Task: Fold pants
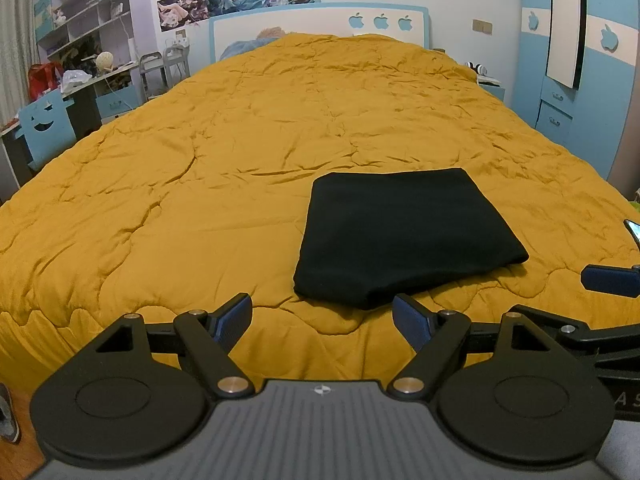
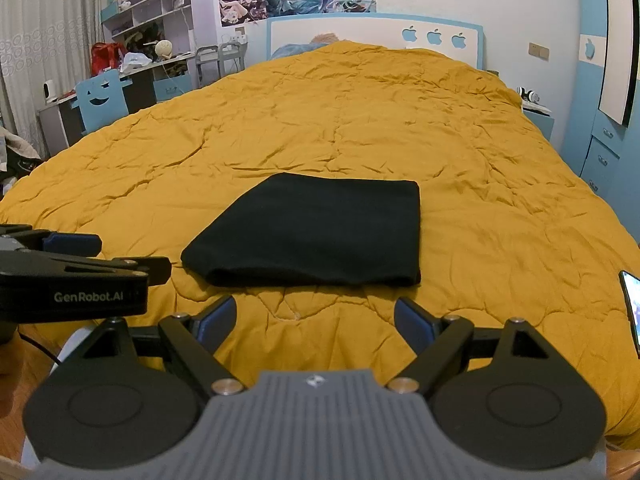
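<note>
A bedroom with white walls and blue-and-white furniture holds a wide bed (image 1: 168, 184) that fills most of both views, covered by a rumpled mustard-yellow quilt (image 2: 480, 208). A white headboard (image 1: 320, 28) with blue apple shapes stands at the far end, a strip of posters (image 2: 298, 0) above it, shelves and a cluttered desk (image 2: 132, 76) to the left, a blue wardrobe (image 1: 580, 80) to the right. The pants (image 1: 400, 236) lie near the bed's near edge, black, folded into a flat, compact rectangle with smooth top and thick rounded front fold. A phone (image 2: 632, 312) rests by the right edge. The left gripper (image 1: 322, 322) and right gripper (image 2: 316, 322) hover over the near edge with jaws apart, holding nothing.
</note>
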`<state>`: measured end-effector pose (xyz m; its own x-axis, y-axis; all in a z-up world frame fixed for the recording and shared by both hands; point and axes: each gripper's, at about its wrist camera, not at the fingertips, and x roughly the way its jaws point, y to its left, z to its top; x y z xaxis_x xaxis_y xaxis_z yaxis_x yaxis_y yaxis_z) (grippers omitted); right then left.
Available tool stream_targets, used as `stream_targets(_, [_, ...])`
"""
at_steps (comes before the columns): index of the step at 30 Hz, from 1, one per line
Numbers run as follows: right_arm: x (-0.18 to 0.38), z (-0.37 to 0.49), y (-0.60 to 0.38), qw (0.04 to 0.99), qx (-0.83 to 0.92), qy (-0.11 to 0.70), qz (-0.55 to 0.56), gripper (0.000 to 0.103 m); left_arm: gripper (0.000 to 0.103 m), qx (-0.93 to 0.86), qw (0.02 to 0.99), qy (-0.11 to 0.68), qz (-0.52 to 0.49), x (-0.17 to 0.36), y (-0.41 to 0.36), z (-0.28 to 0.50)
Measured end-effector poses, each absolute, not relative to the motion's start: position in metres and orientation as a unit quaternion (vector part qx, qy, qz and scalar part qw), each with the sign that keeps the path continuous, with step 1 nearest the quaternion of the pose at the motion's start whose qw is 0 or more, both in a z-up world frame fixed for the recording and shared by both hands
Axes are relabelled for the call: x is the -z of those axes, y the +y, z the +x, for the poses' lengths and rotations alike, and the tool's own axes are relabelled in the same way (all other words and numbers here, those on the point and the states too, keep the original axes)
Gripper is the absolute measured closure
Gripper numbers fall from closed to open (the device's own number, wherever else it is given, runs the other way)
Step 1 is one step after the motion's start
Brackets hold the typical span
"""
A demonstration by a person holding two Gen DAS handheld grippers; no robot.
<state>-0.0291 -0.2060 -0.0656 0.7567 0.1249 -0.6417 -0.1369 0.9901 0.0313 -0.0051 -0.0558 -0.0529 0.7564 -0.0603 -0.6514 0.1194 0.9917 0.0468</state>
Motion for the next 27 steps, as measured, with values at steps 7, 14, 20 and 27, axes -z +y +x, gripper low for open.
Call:
stream_targets(7, [0.0648, -0.0284, -0.2059, 0.938, -0.071, 0.34, -0.008, 0.021, 0.01, 0.046, 0.937, 0.344, 0.046, 0.0528, -0.0559, -0.0058])
stream_targets(14, [0.0646, -0.0279, -0.2055, 0.938, -0.07, 0.339, -0.007, 0.021, 0.01, 0.045, 0.936, 0.345, 0.048, 0.0528, -0.0576, -0.0058])
stream_targets(20, [0.064, -0.0281, -0.2055, 0.939, -0.07, 0.338, -0.007, 0.021, 0.01, 0.045, 0.936, 0.345, 0.048, 0.0531, -0.0573, -0.0056])
stream_targets(27, [0.0627, -0.0292, -0.2043, 0.94, -0.068, 0.336, -0.005, 0.021, 0.01, 0.046, 0.936, 0.347, 0.048, 0.0537, -0.0571, -0.0052])
